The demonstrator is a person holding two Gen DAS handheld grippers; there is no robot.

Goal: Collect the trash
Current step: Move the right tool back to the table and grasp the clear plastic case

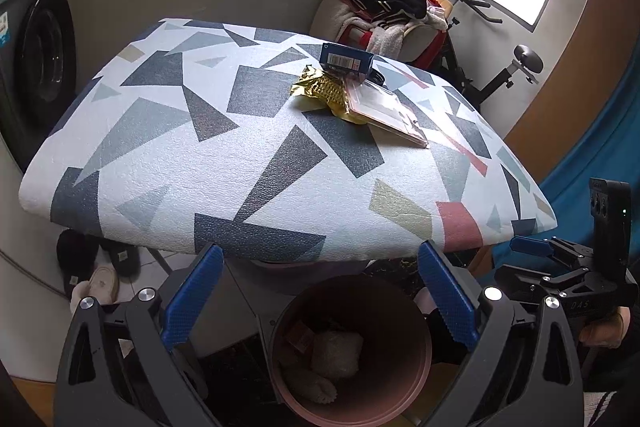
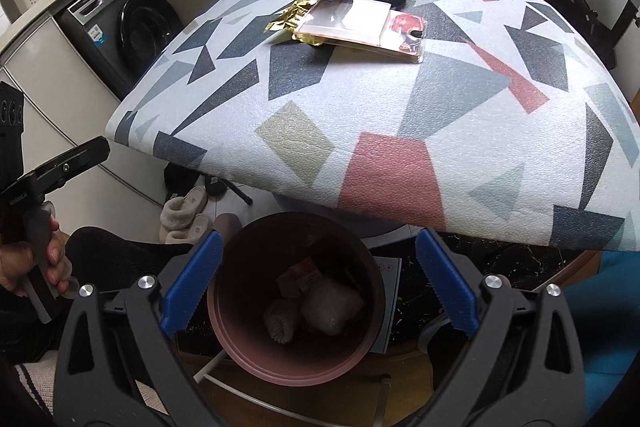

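The left gripper (image 1: pixel 320 301) points steeply down, its blue pads (image 1: pixel 192 297) spread wide with nothing between them. The right gripper (image 2: pixel 318 283) is tilted down a little more steeply, its blue pads (image 2: pixel 446 285) also wide apart and gripping nothing. In the left wrist view the right gripper (image 1: pixel 538 253) shows at the right edge — black linkage, one blue pad tip and its upright camera block. A bare hand (image 1: pixel 606 327) wraps the handle below it. In the right wrist view the left gripper (image 2: pixel 86 153) juts in from the left edge, one black finger seen side-on. Another hand (image 2: pixel 34 259) closes around its grey handle, with a dark sleeve (image 2: pixel 120 259) beside it.
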